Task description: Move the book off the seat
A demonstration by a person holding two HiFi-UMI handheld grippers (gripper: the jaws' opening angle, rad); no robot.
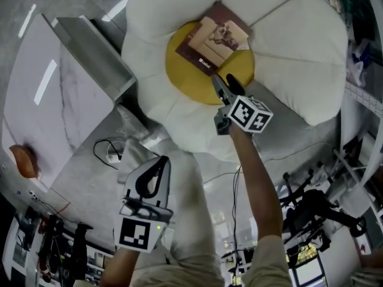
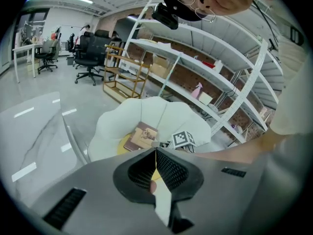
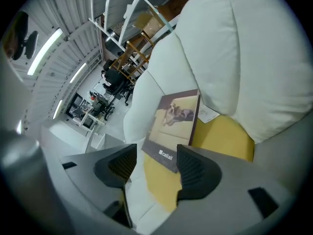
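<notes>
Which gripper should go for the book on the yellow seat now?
Right. The right gripper is open, the book's near corner just ahead of it; the left gripper is shut, held back off the chair.

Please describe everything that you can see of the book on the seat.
The book is thin, with a dark brown border and a cream cover picture. It lies closed and flat, mostly on the seat's yellow centre cushion. The open right gripper has its fingers either side of the near corner, not pressing it.
</notes>
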